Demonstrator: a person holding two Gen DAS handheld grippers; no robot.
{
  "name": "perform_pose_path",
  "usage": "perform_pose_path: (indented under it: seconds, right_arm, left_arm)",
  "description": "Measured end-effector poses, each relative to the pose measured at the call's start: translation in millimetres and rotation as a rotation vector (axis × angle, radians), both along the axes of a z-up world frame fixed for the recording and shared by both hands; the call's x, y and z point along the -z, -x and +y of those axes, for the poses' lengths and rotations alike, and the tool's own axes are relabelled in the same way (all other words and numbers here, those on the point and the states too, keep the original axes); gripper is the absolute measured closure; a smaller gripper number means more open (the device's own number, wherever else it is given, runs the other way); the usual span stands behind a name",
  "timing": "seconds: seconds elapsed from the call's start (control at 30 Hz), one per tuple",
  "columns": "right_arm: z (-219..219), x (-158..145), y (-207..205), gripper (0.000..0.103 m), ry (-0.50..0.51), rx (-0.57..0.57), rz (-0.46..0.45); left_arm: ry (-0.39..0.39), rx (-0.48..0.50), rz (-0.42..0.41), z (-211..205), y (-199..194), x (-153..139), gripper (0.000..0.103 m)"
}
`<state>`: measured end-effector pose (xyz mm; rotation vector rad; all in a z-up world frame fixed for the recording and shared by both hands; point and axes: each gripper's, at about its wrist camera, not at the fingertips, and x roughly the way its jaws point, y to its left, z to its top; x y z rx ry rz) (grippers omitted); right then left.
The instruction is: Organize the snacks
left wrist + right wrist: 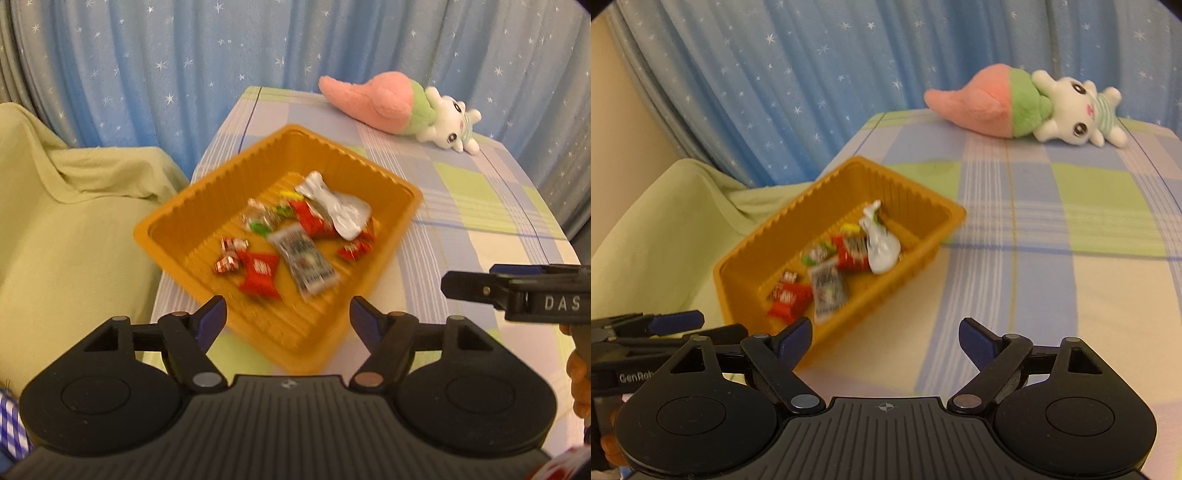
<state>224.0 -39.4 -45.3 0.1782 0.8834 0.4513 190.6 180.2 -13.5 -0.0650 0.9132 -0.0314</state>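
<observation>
Left wrist view showed the left gripper (288,314) with its blue-padded jaws spread wide and nothing between them, poised over the near rim of an orange ribbed plastic tray (388,177). That tray sat on a table under a pastel checked cloth (480,206), close to the table's left edge. Inside it lay the snacks: two red wrapped packets (258,271), a silver foil pouch (340,206), a long grey-and-white printed sachet (304,260), and several small candies in clear and red wrappers (231,254). All of them lay on the tray floor, beyond the fingertips and apart from them. Motion blur smeared the printing on every wrapper, so no label could be read.

At the right edge the right gripper (476,286) entered side-on, above the cloth and beside the tray; only part of it showed, and its body ran out of frame.

Right wrist view showed that right gripper (885,334) with jaws also wide and empty, its left fingertip just in front of the tray's (849,173) near corner, the rest over bare cloth. The snacks lay ahead and to the left of it. The left gripper (665,323) poked in from the left edge, partly cut off.

A pink and green plush toy with a white rabbit face (1027,107) lay on the far end of the table, well apart from the tray. A pale green draped cloth (74,221) lay left of the table, before a blue star-printed curtain (184,55).
</observation>
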Motion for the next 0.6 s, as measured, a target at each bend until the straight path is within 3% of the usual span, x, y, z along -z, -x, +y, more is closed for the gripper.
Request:
perform_pose_path:
  seconds: [0.6]
  right_arm:
    - [-81.0,-1.6,120.9,0.016,0.028,0.040,0.009]
  left_arm:
    - [-0.024,0.027,-0.007,-85.6,108.2,-12.4,0.025]
